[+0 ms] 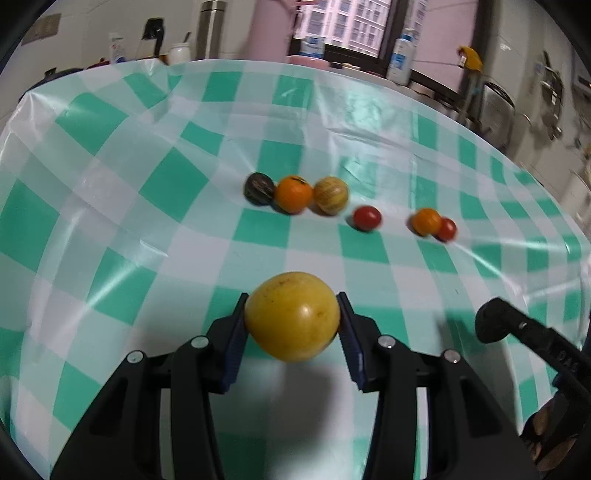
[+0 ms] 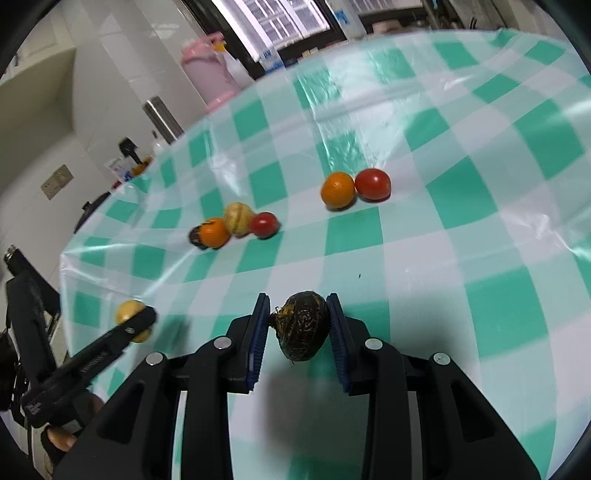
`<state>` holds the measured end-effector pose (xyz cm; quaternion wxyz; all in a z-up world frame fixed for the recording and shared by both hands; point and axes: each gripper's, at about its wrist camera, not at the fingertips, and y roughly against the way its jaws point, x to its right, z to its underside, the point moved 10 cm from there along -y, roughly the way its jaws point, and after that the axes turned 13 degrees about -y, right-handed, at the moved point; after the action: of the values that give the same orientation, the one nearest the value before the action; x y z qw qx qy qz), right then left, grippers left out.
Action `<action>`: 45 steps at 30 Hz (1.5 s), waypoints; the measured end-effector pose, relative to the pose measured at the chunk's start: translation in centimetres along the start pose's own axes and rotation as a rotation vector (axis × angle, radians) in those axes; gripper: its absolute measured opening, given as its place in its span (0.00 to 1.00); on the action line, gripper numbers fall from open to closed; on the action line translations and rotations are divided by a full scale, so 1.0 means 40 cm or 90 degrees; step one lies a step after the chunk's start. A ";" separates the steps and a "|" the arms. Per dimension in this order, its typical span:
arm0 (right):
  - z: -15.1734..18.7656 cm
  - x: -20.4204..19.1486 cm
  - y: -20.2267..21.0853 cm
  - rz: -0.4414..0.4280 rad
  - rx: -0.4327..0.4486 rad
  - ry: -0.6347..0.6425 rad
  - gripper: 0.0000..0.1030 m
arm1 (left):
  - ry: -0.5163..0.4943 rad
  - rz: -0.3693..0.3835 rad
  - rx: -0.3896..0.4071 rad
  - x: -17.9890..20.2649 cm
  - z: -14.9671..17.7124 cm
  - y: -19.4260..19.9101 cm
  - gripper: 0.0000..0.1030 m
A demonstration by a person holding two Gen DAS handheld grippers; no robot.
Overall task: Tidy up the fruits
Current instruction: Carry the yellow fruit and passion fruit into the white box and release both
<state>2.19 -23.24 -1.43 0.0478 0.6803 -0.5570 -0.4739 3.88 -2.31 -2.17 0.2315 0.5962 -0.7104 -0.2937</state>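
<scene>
Gripping: left gripper [image 1: 291, 317] fingers clamp yellow fruit [image 1: 292, 316]; right gripper [image 2: 298, 325] fingers clamp dark fruit [image 2: 302, 325].

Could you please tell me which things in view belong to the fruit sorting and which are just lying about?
Job:
- yellow fruit in left gripper
- dark fruit in right gripper
- six loose fruits, e.g. orange, tomato

Lying about:
- steel flask
- pink jug
- white bottle
</scene>
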 end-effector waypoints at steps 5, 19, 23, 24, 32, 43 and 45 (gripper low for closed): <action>0.039 0.015 0.099 0.019 0.023 0.020 0.32 | -0.044 0.021 0.000 0.068 0.041 0.037 0.45; 0.102 0.139 0.302 0.071 0.068 0.020 0.32 | -0.184 0.077 0.005 0.289 0.116 0.107 0.45; 0.126 0.176 0.331 0.086 0.070 0.019 0.32 | -0.217 0.090 0.003 0.340 0.137 0.119 0.45; 0.131 0.189 0.341 0.090 0.073 0.017 0.32 | -0.223 0.092 0.003 0.349 0.141 0.121 0.45; 0.156 0.282 0.395 0.113 0.088 -0.022 0.32 | -0.276 0.104 0.001 0.415 0.179 0.134 0.45; 0.183 0.433 0.507 0.160 0.131 -0.085 0.32 | -0.400 0.174 0.052 0.583 0.237 0.212 0.45; 0.192 0.465 0.532 0.174 0.139 -0.095 0.32 | -0.428 0.200 0.062 0.627 0.252 0.231 0.45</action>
<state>-19.62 -42.60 -4.02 -0.0039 0.5625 -0.6944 -0.4489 -14.10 -24.47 -3.54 -0.0012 0.3608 -0.8425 -0.4000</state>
